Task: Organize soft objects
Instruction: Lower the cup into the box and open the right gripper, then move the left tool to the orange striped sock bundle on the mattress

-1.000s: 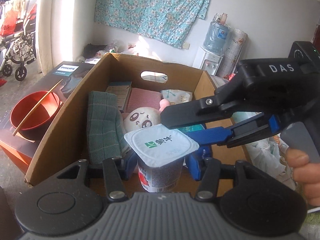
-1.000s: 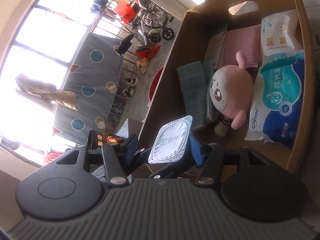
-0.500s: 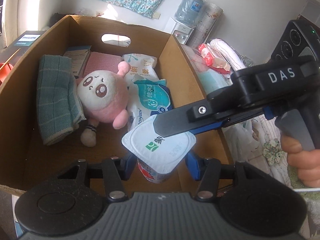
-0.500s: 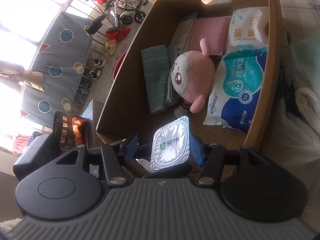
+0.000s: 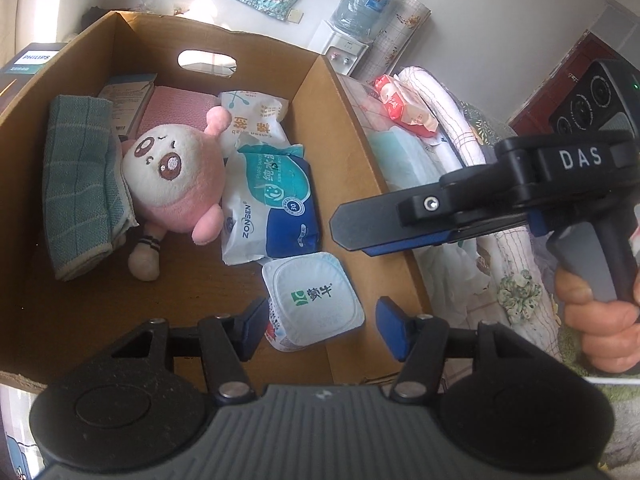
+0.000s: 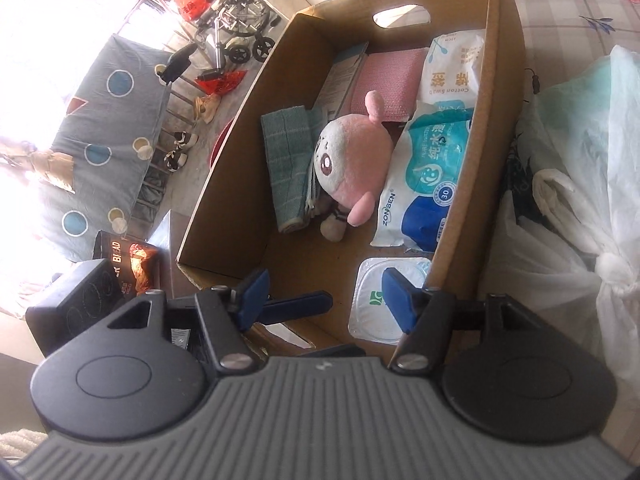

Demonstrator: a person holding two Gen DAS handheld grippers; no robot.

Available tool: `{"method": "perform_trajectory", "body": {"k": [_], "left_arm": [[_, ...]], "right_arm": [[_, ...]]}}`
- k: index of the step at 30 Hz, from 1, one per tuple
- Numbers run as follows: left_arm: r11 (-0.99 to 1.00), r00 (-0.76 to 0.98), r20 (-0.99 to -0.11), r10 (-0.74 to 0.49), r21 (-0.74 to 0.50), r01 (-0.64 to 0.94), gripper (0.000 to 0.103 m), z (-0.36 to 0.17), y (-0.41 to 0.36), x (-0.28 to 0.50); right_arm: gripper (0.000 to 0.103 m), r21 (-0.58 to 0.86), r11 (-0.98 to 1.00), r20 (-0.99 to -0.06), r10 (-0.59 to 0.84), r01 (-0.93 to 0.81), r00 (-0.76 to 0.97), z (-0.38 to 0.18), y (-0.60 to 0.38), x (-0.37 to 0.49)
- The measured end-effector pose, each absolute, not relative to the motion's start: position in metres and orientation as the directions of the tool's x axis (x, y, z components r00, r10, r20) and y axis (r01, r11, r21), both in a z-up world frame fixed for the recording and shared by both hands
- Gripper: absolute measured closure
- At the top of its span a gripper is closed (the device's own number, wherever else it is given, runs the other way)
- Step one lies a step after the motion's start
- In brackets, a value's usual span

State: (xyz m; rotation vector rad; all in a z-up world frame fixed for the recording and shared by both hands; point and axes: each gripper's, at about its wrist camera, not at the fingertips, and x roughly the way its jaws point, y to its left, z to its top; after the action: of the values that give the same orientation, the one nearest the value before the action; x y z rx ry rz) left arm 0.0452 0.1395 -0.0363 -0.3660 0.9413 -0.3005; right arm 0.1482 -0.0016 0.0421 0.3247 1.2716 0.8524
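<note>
From my left wrist view, my left tool (image 5: 320, 330) hangs wide open, gripping nothing; the yogurt cup (image 5: 314, 304) stands between its fingers in the cardboard box (image 5: 352, 168), near corner, just beside the wipes pack (image 5: 272, 208) and near the pink plush toy (image 5: 176, 184). From my right wrist view, my right tool (image 6: 326, 298) gapes too, empty, above the box's near end.
</note>
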Motion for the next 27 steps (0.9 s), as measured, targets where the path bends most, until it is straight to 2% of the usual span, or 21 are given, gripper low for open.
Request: {"method": "perform_trajectory", "body": {"k": [10, 18, 27], "left_arm": [[0.925, 0.594, -0.725, -0.347, -0.369, 0.09, 0.04, -0.03, 0.133, 0.045], [0.951, 0.648, -0.701, -0.296, -0.283, 0.129, 0.025, -0.009, 0.106, 0.045], [0.951, 0.646, -0.698, -0.308, -0.229, 0.206, 0.02, 0.001, 0.062, 0.053]], "right_arm": [[0.038, 0.743, 0.595, -0.563, 0.803, -0.307, 0.195, 0.043, -0.043, 0.131], [0.033, 0.82, 0.521, -0.435, 0.836, -0.237, 0.335, 0.035, -0.089, 0.11], [0.032, 0.85, 0.502, -0.383, 0.797, -0.161, 0.467, 0.024, -0.155, 0.085]]}}
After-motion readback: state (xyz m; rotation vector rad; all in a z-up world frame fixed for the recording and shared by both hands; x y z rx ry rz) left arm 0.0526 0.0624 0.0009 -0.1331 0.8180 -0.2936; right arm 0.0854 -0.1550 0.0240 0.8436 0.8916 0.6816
